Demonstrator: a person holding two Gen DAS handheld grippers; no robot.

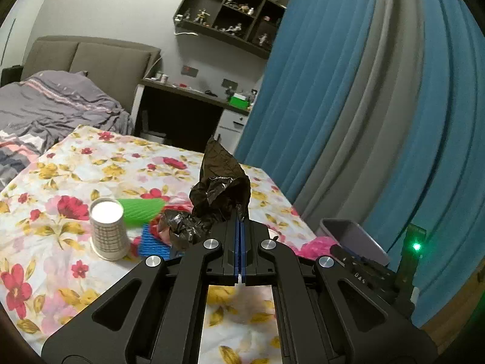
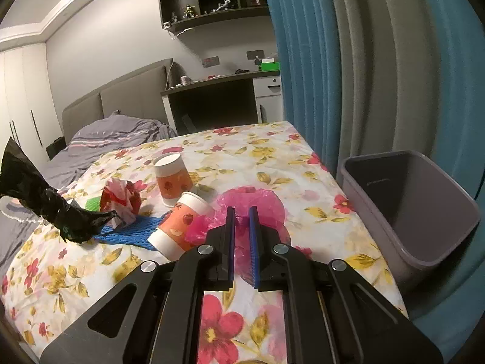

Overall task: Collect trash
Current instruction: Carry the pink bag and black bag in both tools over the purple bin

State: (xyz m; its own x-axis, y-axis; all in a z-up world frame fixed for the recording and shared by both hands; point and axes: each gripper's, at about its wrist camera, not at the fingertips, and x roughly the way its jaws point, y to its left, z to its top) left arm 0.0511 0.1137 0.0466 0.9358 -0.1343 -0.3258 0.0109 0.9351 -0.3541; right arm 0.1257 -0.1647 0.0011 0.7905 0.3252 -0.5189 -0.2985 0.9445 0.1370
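You are working in a home bedroom: a bed with a padded grey headboard (image 2: 121,100) and a rumpled grey duvet (image 1: 54,103) stands against the far wall, and the surface in front of you is covered with a flowered sheet (image 2: 257,151). Beside the bed you can see a built-in desk (image 2: 218,80) with small clutter and a green box (image 2: 269,66) on it, and above it a dark wall shelf (image 1: 230,15) filled with small figurines. Long blue and grey curtains (image 1: 379,91) hang along one side, tall white wardrobe doors (image 2: 24,97) line the other, and a grey plastic bin (image 2: 409,206) stands by the curtains.
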